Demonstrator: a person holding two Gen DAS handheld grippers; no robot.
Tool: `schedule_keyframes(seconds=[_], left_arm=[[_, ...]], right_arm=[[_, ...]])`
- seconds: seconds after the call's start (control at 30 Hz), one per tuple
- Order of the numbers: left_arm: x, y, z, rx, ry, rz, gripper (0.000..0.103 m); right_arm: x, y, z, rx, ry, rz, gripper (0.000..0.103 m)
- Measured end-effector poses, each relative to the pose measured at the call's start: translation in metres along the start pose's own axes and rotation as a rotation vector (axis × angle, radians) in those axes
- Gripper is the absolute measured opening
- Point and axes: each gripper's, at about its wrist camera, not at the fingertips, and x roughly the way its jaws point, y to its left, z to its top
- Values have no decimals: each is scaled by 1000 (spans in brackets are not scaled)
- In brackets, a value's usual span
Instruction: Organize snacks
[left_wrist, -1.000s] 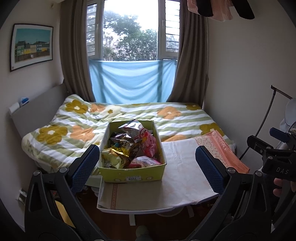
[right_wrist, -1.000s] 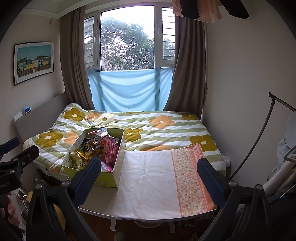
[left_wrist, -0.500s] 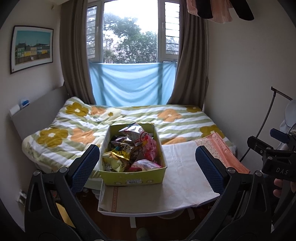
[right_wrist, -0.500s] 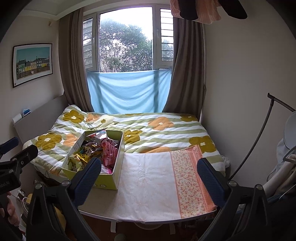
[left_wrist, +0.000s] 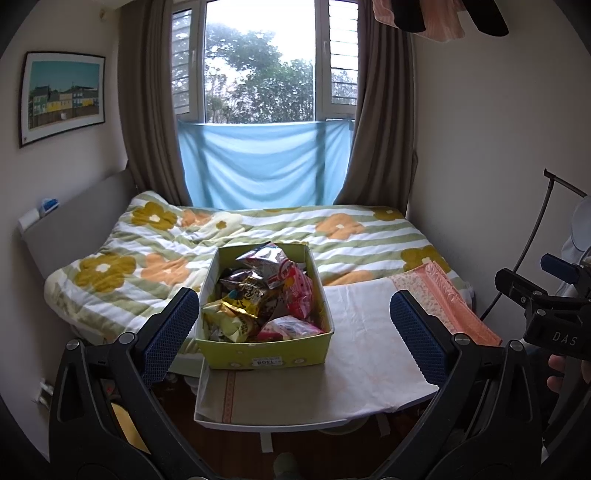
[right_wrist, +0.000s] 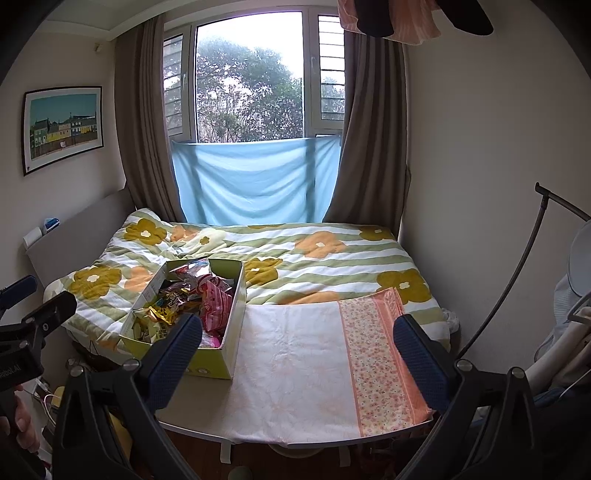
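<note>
Hovering level in front of a small table (left_wrist: 258, 424), the left claw (left_wrist: 293, 330) stood wide open and empty, its two blue-padded fingers (left_wrist: 170, 330) spread apart and pointing straight ahead toward the bed (left_wrist: 351, 236). Between and just beyond those fingers sat a yellow-green cardboard box (left_wrist: 264, 356) on the near left part of the table, heaped with snack packets (left_wrist: 266, 295) in silver, gold and pink wrappers. A pale cloth (left_wrist: 365, 350) with an orange flowered border covered the table to the right of the box.

The right claw (right_wrist: 297, 354) hung at about the same height, level, also wide open and holding nothing, its fingers (right_wrist: 421, 358) aimed over the bare cloth (right_wrist: 306, 365). From this claw the box (right_wrist: 231, 332) lay ahead and to the left, just past the left finger, with the snack packets (right_wrist: 207, 299) piled inside.

Each claw showed at the edge of the other's view, and part of the gripping hand (left_wrist: 565, 373) could be seen under the right claw's handle. Beyond the table, the bed carried a striped quilt with yellow and orange flowers, below a curtained window (right_wrist: 251, 85).
</note>
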Motion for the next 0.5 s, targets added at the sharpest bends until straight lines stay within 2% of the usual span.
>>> schedule_keyframes(seconds=[0.5], left_arm=[[5,4,-1,7,12,10,103]], right_arm=[[3,-1,-1,2,3,-3,103]])
